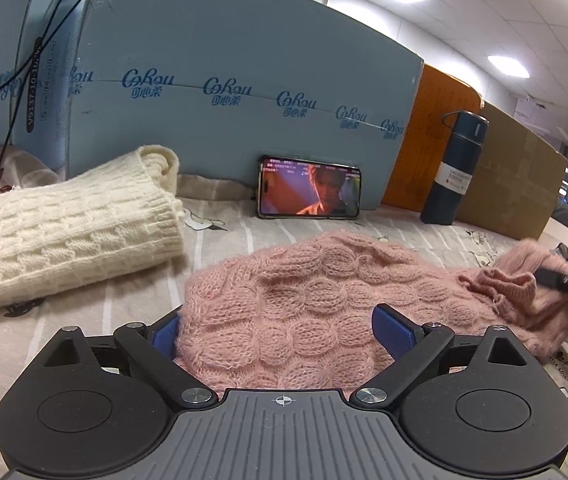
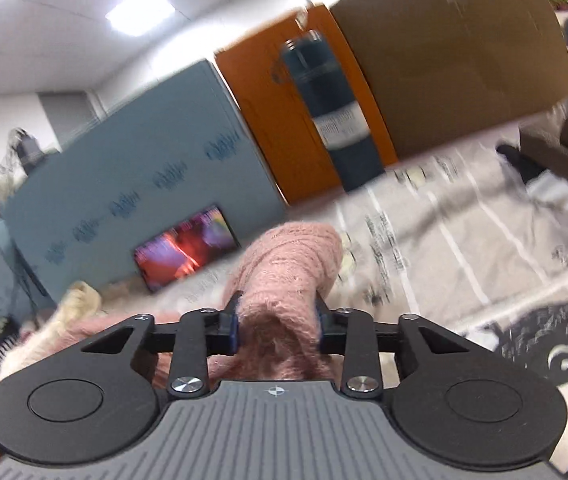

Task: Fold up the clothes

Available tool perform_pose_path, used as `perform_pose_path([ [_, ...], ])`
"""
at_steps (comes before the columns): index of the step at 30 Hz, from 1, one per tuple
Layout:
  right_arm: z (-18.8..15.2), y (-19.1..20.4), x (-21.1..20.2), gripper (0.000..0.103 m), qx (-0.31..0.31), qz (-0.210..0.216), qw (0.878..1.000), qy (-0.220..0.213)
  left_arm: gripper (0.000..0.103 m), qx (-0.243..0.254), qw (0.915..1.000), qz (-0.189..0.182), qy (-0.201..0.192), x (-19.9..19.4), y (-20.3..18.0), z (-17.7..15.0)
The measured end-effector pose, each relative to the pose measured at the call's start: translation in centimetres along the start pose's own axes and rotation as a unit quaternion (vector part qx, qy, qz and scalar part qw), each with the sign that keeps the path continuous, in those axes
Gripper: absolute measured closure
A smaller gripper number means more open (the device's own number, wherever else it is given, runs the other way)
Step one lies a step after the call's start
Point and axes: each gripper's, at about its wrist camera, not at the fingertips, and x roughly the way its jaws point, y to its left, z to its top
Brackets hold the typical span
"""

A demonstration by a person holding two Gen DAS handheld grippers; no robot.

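While the left hand-held gripper [image 1: 277,332] gapes wide around the pink sweater [image 1: 304,300], the right hand-held gripper [image 2: 278,326] is clamped on its sleeve [image 2: 288,264].

On the counter [image 1: 220,248], a knitted sweater [image 1: 304,312] lies spread at the front, with a folded sweater [image 1: 64,232] to its left. Behind them a phone [image 1: 310,187] leans on its long edge against a large box [image 1: 244,92]. To the phone's right a flask [image 1: 456,168] stands upright before two more boxes [image 1: 516,184], which continue the row rightward.
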Motion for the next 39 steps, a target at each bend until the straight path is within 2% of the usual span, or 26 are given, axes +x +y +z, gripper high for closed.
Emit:
perform_pose_path([
  [4, 1.4, -0.7, -1.2, 0.08, 0.016, -0.008, 0.999, -0.035, 0.006, 0.005, 0.9997, -0.022, 0.0, -0.1, -0.2, -0.1],
  [7, 2.3, -1.8, -1.4, 0.08, 0.013, -0.051, 0.997, -0.048, 0.006, 0.014, 0.9987, -0.049, -0.007, -0.4, -0.6, -0.2],
  [10, 3.2, -2.3, -1.2, 0.08, -0.024, -0.123, 0.99, -0.058, 0.006, 0.036, 0.9986, -0.037, -0.015, -0.6, -1.4, -0.3],
  [11, 3.3, -2.1, -1.0, 0.08, -0.044, -0.144, 0.987, -0.06, 0.006, 0.039, 0.9989, -0.021, -0.014, -0.5, -1.5, -0.3],
  [13, 3.7, -1.5, -0.9, 0.08, -0.071, -0.153, 0.984, -0.065, 0.006, 0.037, 0.999, 0.023, -0.001, 0.1, -1.4, -0.3],
  [15, 3.9, -0.1, -0.9, 0.08, -0.1, -0.144, 0.981, -0.078, 0.006, 0.033, 0.998, 0.051, 0.018, 0.7, -1.2, -0.2],
  [18, 3.7, 3.8, -0.7, 0.08, -0.17, -0.124, 0.972, -0.106, 0.006, 0.024, 0.9989, 0.039, 0.011, 0.4, -0.7, -0.2],
  [22, 1.6, 10.3, 0.5, 0.08, -0.282, -0.112, 0.943, -0.135, 0.006, 0.009, 0.9996, 0.015, -0.021, -0.6, -0.2, 0.0],
  [26, -2.5, 15.9, 1.6, 0.08, -0.378, -0.047, 0.913, -0.145, 0.006, -0.019, 0.9985, -0.006, -0.051, -1.5, 0.3, 0.4],
  [28, -4.2, 17.8, 2.2, 0.08, -0.4, -0.001, 0.907, -0.131, 0.006, -0.038, 0.9968, -0.01, -0.069, -2.1, 0.7, 0.6],
  [30, -5.7, 19.2, 2.9, 0.08, -0.403, 0.046, 0.908, -0.104, 0.006, -0.065, 0.9941, -0.011, -0.086, -2.7, 1.5, 0.8],
  [33, -6.8, 20.3, 4.3, 0.08, -0.368, 0.098, 0.924, -0.04, 0.004, -0.096, 0.9904, -0.003, -0.099, -3.3, 2.5, 0.9],
  [37, -7.1, 19.9, 6.8, 0.08, -0.283, 0.136, 0.948, 0.051, 0.004, -0.11, 0.9879, -0.015, -0.108, -3.7, 2.9, 1.0],
  [39, -7.2, 19.1, 7.8, 0.078, -0.232, 0.156, 0.955, 0.095, 0.004, -0.108, 0.9879, -0.024, -0.108, -3.7, 2.8, 1.1],
])
